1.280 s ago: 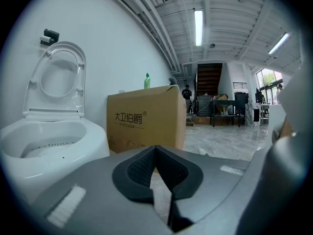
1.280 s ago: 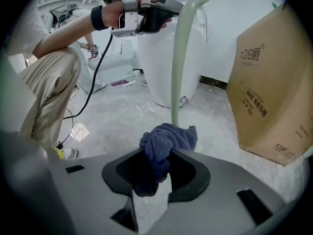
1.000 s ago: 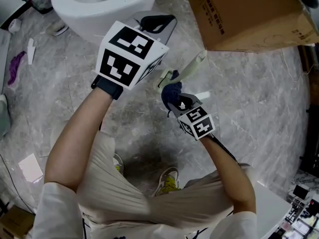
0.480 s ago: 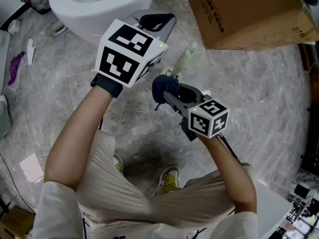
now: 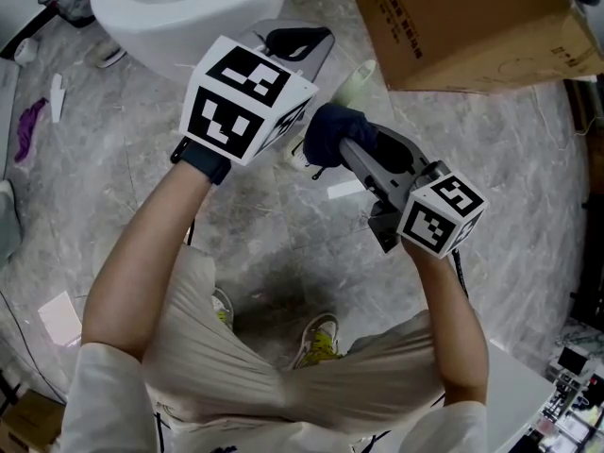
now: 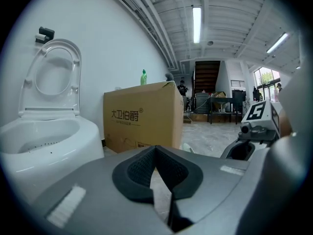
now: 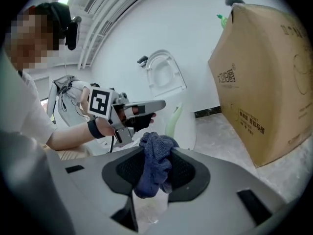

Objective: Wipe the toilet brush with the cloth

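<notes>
Above the veined grey floor (image 5: 528, 206), the right gripper (image 7: 156, 152) pinches a crumpled blue cloth (image 7: 152, 173); left gripper (image 6: 155, 149) closed.

The cloth (image 7: 154, 166) is dark blue and knitted, bunched into a wad at lower centre of the right gripper view; the jaws of the right gripper (image 7: 156, 152) pinch it, a loose end hanging below; the toilet brush (image 7: 173, 122), slim, pale green and slightly curved, rises just behind, seemingly untouched by the cloth.
</notes>
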### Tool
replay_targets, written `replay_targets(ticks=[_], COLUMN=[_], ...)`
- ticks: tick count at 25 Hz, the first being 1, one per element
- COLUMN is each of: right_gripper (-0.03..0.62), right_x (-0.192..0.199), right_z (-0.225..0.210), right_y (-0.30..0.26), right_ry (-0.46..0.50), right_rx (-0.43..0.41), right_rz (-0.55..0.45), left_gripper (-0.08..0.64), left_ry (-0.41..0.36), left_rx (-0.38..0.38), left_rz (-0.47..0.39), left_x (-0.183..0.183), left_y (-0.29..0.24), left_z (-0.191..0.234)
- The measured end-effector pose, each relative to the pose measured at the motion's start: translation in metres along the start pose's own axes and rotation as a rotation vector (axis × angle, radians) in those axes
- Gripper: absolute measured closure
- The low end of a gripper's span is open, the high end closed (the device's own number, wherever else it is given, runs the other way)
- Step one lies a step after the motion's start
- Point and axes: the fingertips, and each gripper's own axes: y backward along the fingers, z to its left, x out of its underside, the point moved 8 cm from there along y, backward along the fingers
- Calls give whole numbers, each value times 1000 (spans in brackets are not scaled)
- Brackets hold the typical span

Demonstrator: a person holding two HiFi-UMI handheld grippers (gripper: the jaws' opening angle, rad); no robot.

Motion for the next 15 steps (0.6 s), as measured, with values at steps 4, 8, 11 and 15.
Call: replay_targets(ticks=[4, 8, 11, 15], right_gripper=[459, 459, 459, 459], right_x=[-14, -16, -7, 18], right_z=[2, 5, 12, 13], right_y=[7, 5, -7, -28], right_ry=[-17, -20, -2, 33], right_rx=[-13, -31, -53, -43], right_rz=[-62, -88, -41, 33], left_gripper=[563, 563, 563, 563], left_ry=[-6, -7, 3, 57], left_rx=[-9, -20, -38, -36], left_rz=[5, 13, 4, -33], left_x=[-1, 0, 0, -5], left_y=[2, 5, 11, 12], left_z=[3, 5, 11, 16])
